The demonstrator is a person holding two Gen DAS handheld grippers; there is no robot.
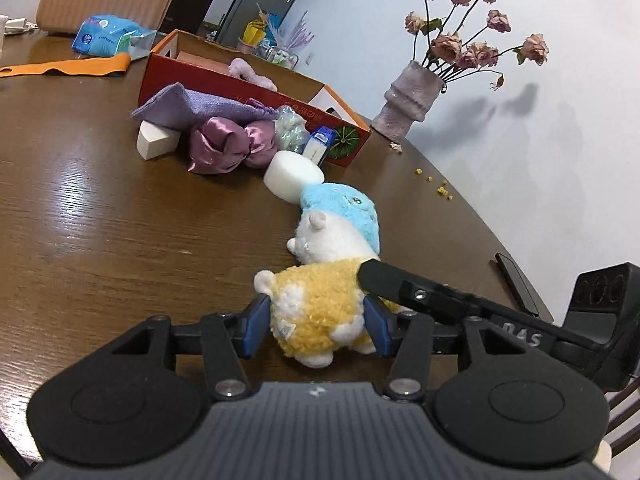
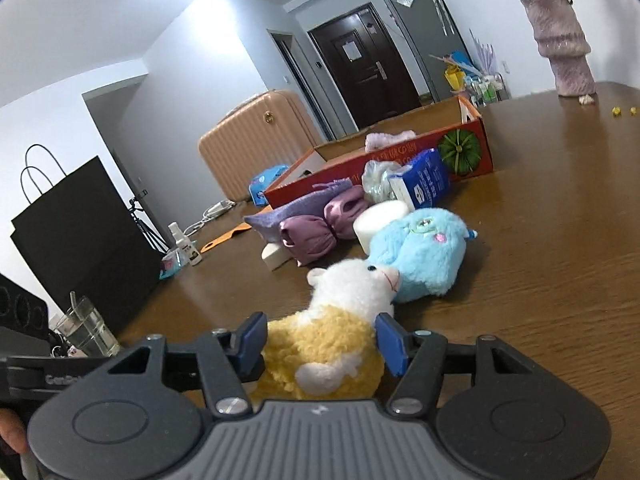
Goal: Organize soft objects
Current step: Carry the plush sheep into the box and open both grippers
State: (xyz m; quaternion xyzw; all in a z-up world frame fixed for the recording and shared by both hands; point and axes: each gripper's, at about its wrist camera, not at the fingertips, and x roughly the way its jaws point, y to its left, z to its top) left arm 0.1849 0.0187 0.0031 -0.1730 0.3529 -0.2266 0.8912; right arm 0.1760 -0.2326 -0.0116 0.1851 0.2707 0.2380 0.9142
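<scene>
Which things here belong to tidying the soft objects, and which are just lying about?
Job: yellow sheep plush, blue plush, purple satin pouch, lilac cloth, white sponge, red cardboard box.
Lying about: vase of dried roses, suitcase, black paper bag.

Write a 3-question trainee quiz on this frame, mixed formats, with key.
1. True or false: both hand-held grippers, left and right, bracket the yellow-and-white plush sheep.
2. What lies right behind the sheep's head?
A. blue plush toy
B. vase of dried roses
C. orange suitcase
3. Fill in: a pale pink fluffy item already lies inside the red ____.

Key: 1 true; 2 A; 3 cardboard box.
</scene>
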